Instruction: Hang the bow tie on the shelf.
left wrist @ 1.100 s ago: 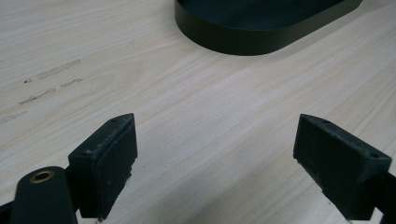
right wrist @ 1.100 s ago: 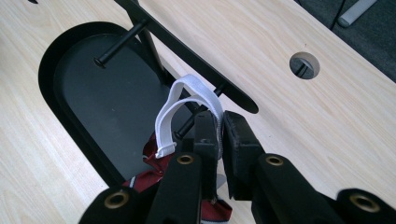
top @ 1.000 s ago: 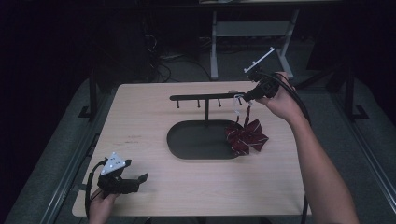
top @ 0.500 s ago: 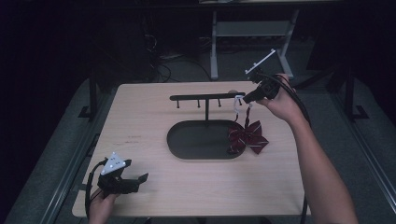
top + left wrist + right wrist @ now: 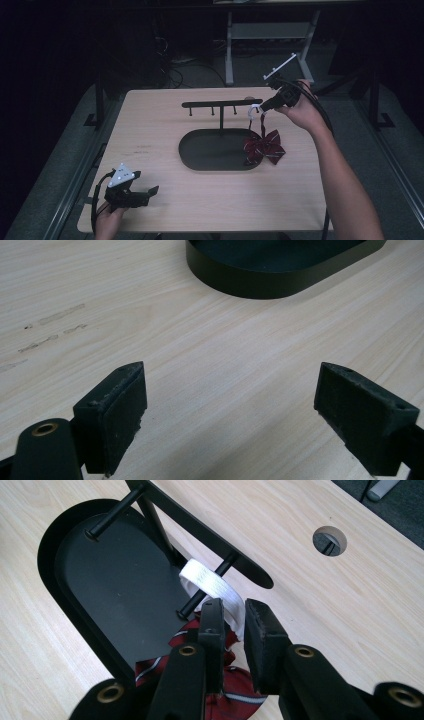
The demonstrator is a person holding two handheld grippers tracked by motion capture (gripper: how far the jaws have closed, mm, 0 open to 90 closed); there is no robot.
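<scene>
Dark floor, cables and a pale metal frame [image 5: 235, 37] lay beyond the light wooden tabletop [image 5: 165, 125], which carried a black stand.

At the far right of the tabletop, the right gripper [image 5: 261, 107] was clamped on the white band [image 5: 252, 111] of a red striped bow tie [image 5: 264, 147]. In the right gripper view its jaws stood nearly together, with the white band [image 5: 212, 587] pinched between them and looped up over a peg [image 5: 207, 586] of the stand's crossbar [image 5: 200, 532]. The peg passed through the loop, so the band rested on it just in front of the gripper [image 5: 234, 620]. Below the jaws the red fabric of the bow tie [image 5: 200, 685] hung down, partly hidden by the gripper. From the high view the bow tie lay at the right end of the oval black tray [image 5: 210, 150] that formed the stand's base, overlapping its rim, while the band ran up to the crossbar [image 5: 220, 104] near its right end. A round hole [image 5: 330, 540] in the tabletop showed beyond the crossbar.

The left gripper [image 5: 150, 191] sat low at the near left corner of the tabletop, well apart from the stand. Its jaws were wide apart with bare wood between them [image 5: 230, 390], and the tray's near edge [image 5: 260, 282] showed ahead of them.
</scene>
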